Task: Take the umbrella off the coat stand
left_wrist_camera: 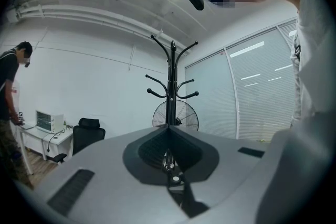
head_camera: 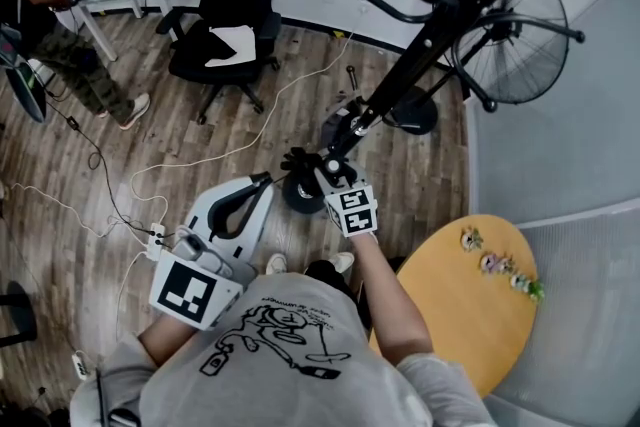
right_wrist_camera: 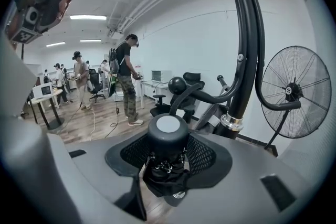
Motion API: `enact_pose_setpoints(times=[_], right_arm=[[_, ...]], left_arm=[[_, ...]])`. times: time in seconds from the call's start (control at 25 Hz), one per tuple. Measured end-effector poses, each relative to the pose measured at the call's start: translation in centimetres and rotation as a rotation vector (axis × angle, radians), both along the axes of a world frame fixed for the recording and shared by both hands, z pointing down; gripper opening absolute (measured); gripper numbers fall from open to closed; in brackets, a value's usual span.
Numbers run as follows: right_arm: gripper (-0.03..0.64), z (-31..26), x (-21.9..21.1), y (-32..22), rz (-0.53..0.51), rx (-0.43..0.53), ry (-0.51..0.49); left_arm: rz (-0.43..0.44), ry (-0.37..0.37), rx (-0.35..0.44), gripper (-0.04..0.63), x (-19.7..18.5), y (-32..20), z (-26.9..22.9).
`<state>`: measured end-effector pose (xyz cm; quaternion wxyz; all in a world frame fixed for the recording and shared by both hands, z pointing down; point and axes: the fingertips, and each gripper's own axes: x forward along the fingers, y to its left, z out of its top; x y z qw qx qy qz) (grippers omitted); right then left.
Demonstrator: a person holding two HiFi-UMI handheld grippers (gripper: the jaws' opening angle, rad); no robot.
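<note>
While the right tongs (right_wrist_camera: pixel 168 157) are pinching the umbrella (right_wrist_camera: pixel 167 136), the left tongs (left_wrist_camera: pixel 168 159) are pressed together with nothing between them.

1. Umbrella: black, folded. Its round capped end faces the right gripper camera, and its gathered fabric hangs below the cap. The mesh pads of the right tongs bear on it from 3 and 9 o'clock.
2. Position of umbrella: low on the coat stand (right_wrist_camera: pixel 247 60). In the head view it lies at 8 o'clock from the lower end of the black pole, just beside it. In the right gripper view a ball-tipped hook (right_wrist_camera: pixel 177 85) shows at 12 o'clock from the cap. Contact between the umbrella and this hook cannot be determined.
3. Left tongs: held apart from the stand, at 8 o'clock from the right tongs in the head view. The left gripper view shows the full stand upright at 12 o'clock above the shut seam.
4. Surroundings: a pedestal fan (right_wrist_camera: pixel 294 92) stands at 3 o'clock from the pole in the right gripper view. A round yellow table (head_camera: pixel 450 315) sits at 4 o'clock from the right tongs in the head view and carries small figurines (head_camera: pixel 497 265). A black office chair (head_camera: pixel 232 0) stands at 11 o'clock on the wooden floor (head_camera: pixel 150 135).
</note>
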<state>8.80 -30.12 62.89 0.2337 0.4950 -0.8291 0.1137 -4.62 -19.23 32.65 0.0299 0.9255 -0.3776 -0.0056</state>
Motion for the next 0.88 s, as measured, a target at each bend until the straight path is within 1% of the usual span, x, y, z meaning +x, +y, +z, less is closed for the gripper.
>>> enact_pose_setpoints(times=[0.36, 0.88], right_arm=[[0.216, -2.0, -0.9, 0.6, -0.014, 0.040, -0.021], [0.215, -3.5, -1.5, 2.1, -0.025, 0.037, -0.026]], left_arm=[[-0.002, 0.001, -0.003, 0.008, -0.2, 0.0, 0.1], [-0.002, 0.004, -0.010, 0.008, -0.1, -0.5, 0.4]])
